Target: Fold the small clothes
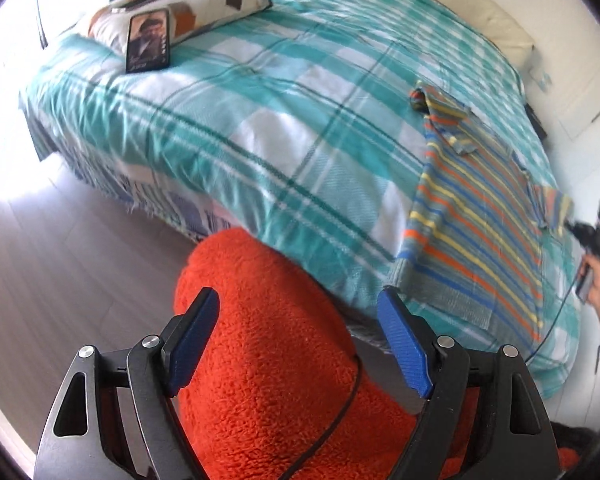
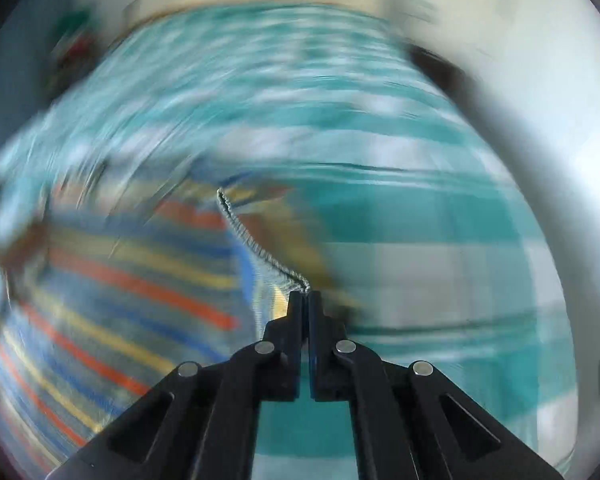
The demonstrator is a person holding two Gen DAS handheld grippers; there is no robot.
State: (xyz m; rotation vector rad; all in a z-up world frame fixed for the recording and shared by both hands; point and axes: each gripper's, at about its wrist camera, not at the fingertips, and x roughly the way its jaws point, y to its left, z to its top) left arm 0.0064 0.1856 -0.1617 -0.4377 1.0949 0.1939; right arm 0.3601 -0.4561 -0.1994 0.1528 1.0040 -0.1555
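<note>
A small striped shirt [image 1: 480, 208] in grey with orange, yellow and blue stripes lies spread on the teal plaid bed cover [image 1: 284, 128], near the bed's right edge. My left gripper [image 1: 300, 308] is open and empty, held off the bed's near edge, apart from the shirt. My right gripper [image 2: 305, 294] is shut on the hem of the shirt's sleeve [image 2: 260, 244] and lifts it; that view is blurred by motion. The right gripper also shows in the left wrist view [image 1: 570, 222], at the shirt's right sleeve.
A red fleece-covered leg [image 1: 276, 352] lies under the left gripper. A phone [image 1: 148, 40] leans on a patterned pillow [image 1: 180, 8] at the far left of the bed. Grey floor [image 1: 60, 264] lies left of the bed. A white wall stands at the right.
</note>
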